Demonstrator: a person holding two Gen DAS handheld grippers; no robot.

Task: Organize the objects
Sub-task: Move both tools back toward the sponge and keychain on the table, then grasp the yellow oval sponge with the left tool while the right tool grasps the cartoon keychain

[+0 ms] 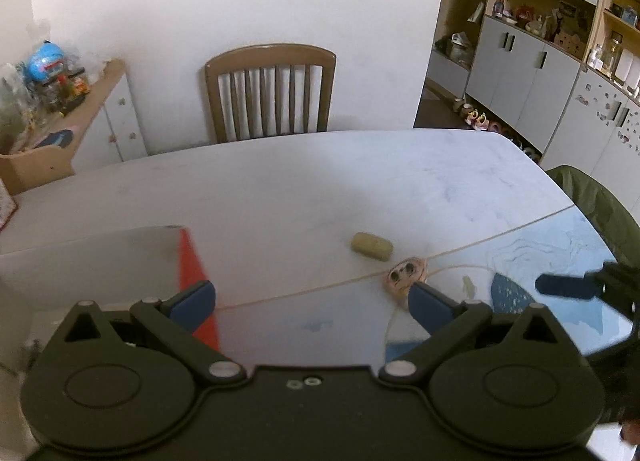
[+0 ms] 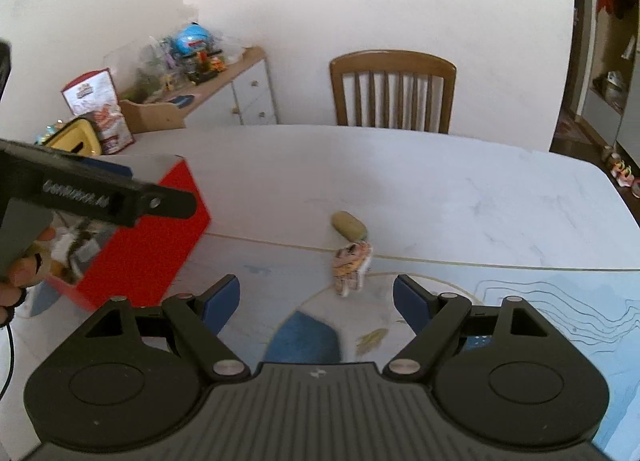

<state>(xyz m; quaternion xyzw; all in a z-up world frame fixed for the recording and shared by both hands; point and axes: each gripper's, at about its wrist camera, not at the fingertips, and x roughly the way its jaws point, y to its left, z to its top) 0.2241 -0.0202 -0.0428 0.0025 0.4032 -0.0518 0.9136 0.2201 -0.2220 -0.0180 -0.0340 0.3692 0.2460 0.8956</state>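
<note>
A small olive-green oblong object (image 1: 371,246) (image 2: 349,225) lies on the white table. Just in front of it lies a small pinkish patterned toy (image 1: 404,276) (image 2: 352,267). A red box (image 2: 136,245) (image 1: 194,269) stands open at the left with several items inside. My left gripper (image 1: 312,307) is open and empty, between the box and the toy; its right fingertip is close to the toy. The left gripper's body (image 2: 92,193) hangs above the box in the right wrist view. My right gripper (image 2: 316,303) is open and empty, just short of the toy.
A wooden chair (image 1: 272,91) (image 2: 394,91) stands at the table's far edge. A low cabinet (image 2: 224,89) with toys is at the far left, snack bags (image 2: 100,109) near it. Grey cupboards (image 1: 532,73) are at the right. A blue-patterned mat (image 2: 560,309) covers the near table.
</note>
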